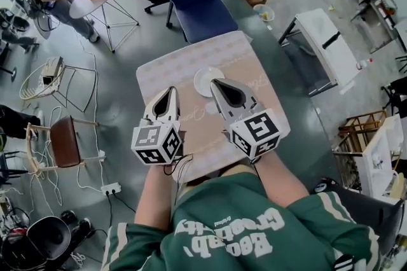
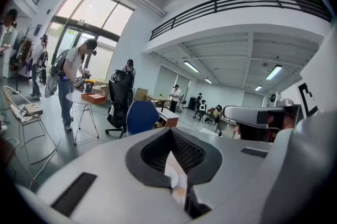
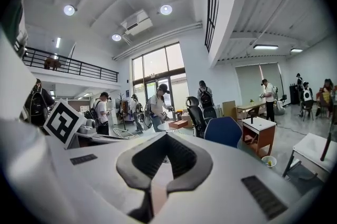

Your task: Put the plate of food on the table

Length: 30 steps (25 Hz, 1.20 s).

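Left gripper [image 1: 170,91] and right gripper [image 1: 216,83] both have jaws together, empty. Plate [image 1: 202,81] sits mid-table [image 1: 159,76], its right edge hidden behind the right gripper's tip. Can't make out any food on it, or whether the tip touches it.

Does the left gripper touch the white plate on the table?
Apart. In the head view, a strip of bare table shows between the left gripper and the white plate.

plate [image 1: 206,81]: white, smooth, glossy | bench [image 1: 164,72]: matt patterned cloth | left tongs [image 1: 172,90], right tongs [image 1: 214,81]: matt grey plastic, ribbed black pads [image 2: 190,153] | floor [image 1: 124,66]: glossy grey
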Available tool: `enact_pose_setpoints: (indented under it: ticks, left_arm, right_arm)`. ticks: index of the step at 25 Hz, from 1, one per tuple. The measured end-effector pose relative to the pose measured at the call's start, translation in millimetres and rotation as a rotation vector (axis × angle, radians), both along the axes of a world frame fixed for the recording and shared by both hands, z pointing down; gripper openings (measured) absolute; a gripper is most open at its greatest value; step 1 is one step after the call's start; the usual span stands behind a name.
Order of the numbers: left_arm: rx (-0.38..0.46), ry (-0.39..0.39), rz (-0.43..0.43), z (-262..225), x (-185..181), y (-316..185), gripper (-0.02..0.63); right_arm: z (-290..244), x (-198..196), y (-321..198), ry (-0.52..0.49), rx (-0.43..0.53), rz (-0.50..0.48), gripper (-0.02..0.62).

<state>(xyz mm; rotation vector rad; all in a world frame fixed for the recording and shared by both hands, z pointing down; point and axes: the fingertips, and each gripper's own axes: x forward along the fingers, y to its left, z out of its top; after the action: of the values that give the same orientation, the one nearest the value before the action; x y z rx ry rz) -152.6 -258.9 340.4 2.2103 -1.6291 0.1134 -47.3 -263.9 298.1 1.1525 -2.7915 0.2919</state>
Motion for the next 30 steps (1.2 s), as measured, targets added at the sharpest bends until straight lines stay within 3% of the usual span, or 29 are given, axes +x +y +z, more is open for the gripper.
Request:
enact_pose_setpoints:
  ticks: [10, 20, 30]
  left_arm:
    - [0.102, -0.097, 0.077, -43.2, 17.1, 30.5, 0.008]
    - [0.226, -0.294, 0.112, -70.2, 16.7, 60.7, 0.008]
    - [0.352, -0.361, 0.117, -96.2, 23.2, 78.2, 0.008]
  right_arm:
    - [-26.8, -1.8, 33.5, 0.022, 0.050, -0.021, 0.015]
    - [-25.6, 3.6, 57.4, 0.055, 0.057, -0.014, 0.015]
    - [-32.4, 3.5, 63.6, 0.033, 0.078, -0.012, 0.015]
